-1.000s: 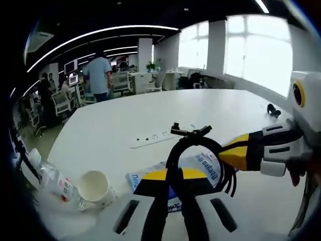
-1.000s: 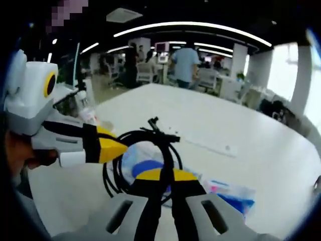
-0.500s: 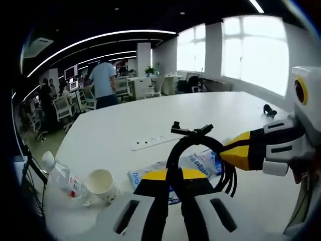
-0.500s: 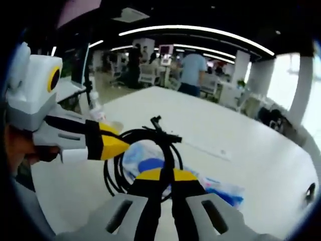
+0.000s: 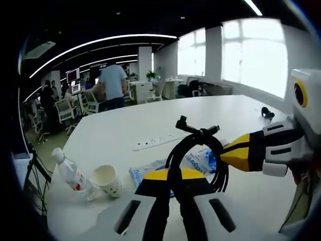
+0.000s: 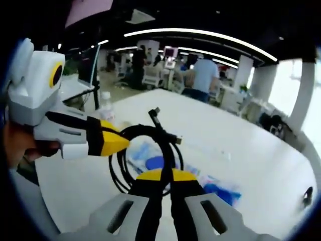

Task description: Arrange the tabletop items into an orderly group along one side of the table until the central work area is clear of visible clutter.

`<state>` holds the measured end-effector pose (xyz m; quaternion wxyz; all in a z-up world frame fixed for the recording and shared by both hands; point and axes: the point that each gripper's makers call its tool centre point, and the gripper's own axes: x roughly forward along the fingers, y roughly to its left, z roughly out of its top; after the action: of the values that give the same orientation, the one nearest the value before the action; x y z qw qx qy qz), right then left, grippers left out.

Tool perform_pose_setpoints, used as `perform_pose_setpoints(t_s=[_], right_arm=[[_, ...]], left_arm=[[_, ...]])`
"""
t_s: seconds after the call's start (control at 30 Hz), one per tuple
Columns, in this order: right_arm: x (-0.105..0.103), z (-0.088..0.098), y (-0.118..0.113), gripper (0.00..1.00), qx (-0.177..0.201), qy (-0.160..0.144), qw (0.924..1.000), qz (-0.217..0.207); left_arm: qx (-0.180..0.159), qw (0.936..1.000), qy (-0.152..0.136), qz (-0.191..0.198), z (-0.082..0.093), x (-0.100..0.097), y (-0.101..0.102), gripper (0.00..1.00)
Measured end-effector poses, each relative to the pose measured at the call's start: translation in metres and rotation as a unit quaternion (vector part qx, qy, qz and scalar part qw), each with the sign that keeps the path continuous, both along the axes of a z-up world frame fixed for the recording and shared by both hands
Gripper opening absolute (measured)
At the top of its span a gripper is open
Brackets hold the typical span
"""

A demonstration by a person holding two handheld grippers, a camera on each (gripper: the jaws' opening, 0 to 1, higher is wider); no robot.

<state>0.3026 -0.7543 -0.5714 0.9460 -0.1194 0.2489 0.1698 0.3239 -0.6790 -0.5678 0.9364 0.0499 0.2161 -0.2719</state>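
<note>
Holding a coiled black cable (image 5: 198, 155) up off the white table (image 5: 235, 110), both grippers pinch the same loop. I judge the cable light and limp: the coil will sag and may spring open, so a hold across several strands at once, as here, seems better than one near the plug ends (image 5: 186, 124), which stick out at the top.

The left gripper (image 5: 174, 182) has its yellow-tipped jaws closed narrow on the near, lower part of the coil. In the right gripper view, the right gripper (image 6: 166, 181) is likewise clamped on the bottom of the cable (image 6: 145, 155), while the left one comes in from the left with its tip against the coil's side.

On the table beneath lie blue-and-white packets (image 5: 203, 159). To the near left a plastic bottle (image 5: 72, 173) lies beside a paper cup (image 5: 106, 179). A white power strip (image 5: 160, 140) sits farther off, and a small dark object (image 5: 267, 112) at the far right.
</note>
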Motion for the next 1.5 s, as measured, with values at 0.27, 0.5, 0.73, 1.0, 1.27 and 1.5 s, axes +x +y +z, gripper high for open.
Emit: perform_pose_setpoints(t_s=[0.27,0.5,0.73,1.0,1.27,1.5], right_arm=[[-0.015,-0.002,-0.002,0.0,0.006,0.0,1.0,-0.003],[-0.028,-0.016,-0.004,0.0,0.005,0.01,0.9999,-0.003],[-0.037,-0.026,-0.004,0.0,0.003,0.02,0.9998,0.002],[-0.044,-0.045,-0.004,0.0,0.0,0.043,0.999,0.013],[-0.048,-0.065,-0.004,0.0,0.003,0.068,0.9975,0.017],[-0.053,-0.087,-0.003,0.0,0.006,0.093,0.9954,0.023]], left_arm=[[-0.005,1.0,0.002,-0.003,-0.003,-0.014,-0.001,0.02],[-0.007,0.9999,0.013,-0.008,-0.016,-0.029,-0.004,0.02],[-0.007,0.9996,0.025,-0.011,-0.028,-0.037,-0.005,0.02],[0.002,0.9988,0.045,-0.018,-0.048,-0.044,-0.005,0.02],[0.009,0.9975,0.067,-0.021,-0.068,-0.048,-0.005,0.02],[0.014,0.995,0.095,-0.025,-0.091,-0.052,-0.004,0.02]])
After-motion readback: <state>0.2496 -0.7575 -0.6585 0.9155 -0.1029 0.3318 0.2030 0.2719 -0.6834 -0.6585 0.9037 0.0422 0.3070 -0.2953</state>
